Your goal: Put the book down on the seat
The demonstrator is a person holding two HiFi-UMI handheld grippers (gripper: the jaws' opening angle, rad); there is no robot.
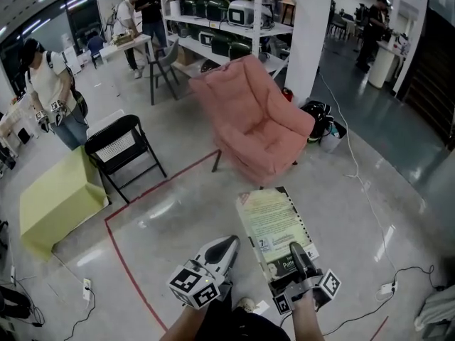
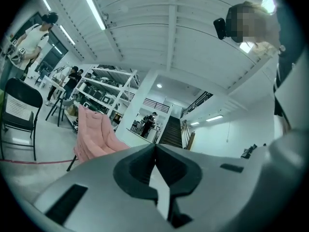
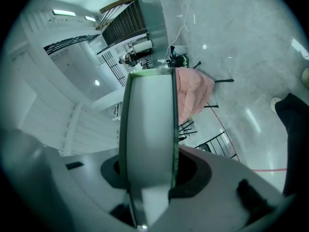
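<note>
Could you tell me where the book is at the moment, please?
In the head view the book is low and right of centre, clamped in the right gripper, with the pink armchair just beyond its far end.

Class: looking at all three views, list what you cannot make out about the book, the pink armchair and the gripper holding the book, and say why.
- Head view: the print on the book cover is too small to read.
- Head view: the book covers the lower jaw of the right gripper.
- Right gripper view: the book's page edge fills the middle and blocks most of the pink armchair; its seat is unseen there.
</note>
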